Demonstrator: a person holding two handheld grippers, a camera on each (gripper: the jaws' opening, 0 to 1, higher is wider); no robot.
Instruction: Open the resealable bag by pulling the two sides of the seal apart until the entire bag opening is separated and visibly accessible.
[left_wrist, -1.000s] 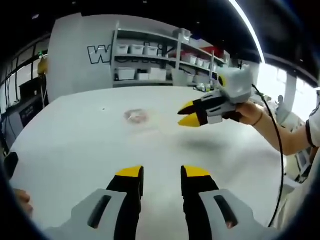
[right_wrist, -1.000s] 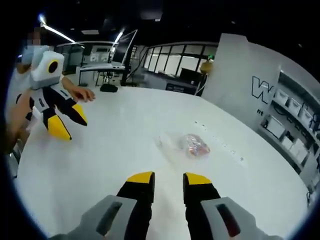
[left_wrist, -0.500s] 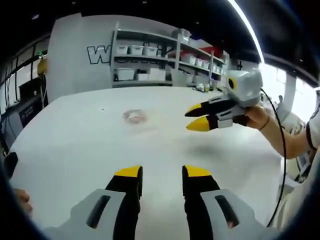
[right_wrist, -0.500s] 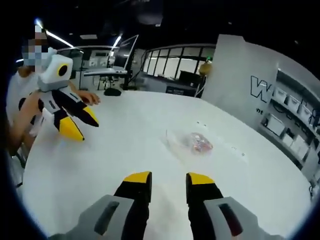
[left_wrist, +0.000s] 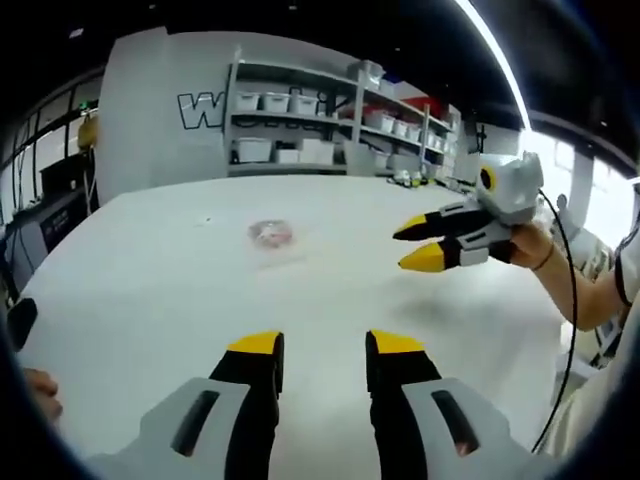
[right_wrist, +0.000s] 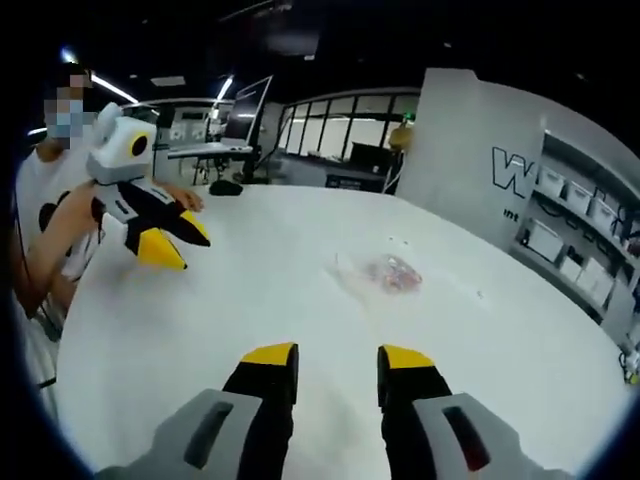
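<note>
- Left gripper (left_wrist: 319, 347) at the bottom of the left gripper view, yellow-tipped jaws spread with bare tabletop showing in the gap, nothing between them.
- Same gripper seen in the right gripper view at the left (right_wrist: 178, 240), held up in a hand (right_wrist: 85, 210) over the table edge, tips parted and pointing down toward the surface.
- Right gripper (right_wrist: 338, 357) at the bottom of the right gripper view, jaws likewise apart and holding nothing.
- Seen again at the right of the left gripper view (left_wrist: 417, 245), raised above the table in a hand (left_wrist: 528, 245), jaws apart, a black cable (left_wrist: 566, 330) trailing down from it.
- Resealable bag (left_wrist: 270, 237) lying flat on the white table (left_wrist: 150, 280), well apart from both grippers; clear plastic with something pinkish inside, also visible in the right gripper view (right_wrist: 385, 274).
- Seal too small and blurred to judge whether closed or parted.
- Bag roughly mid-table, ahead of each gripper's jaws and touched by neither.
- Shelves (left_wrist: 300, 125) with white bins behind the table, beside a white wall panel (left_wrist: 160, 110) with large lettering.
</note>
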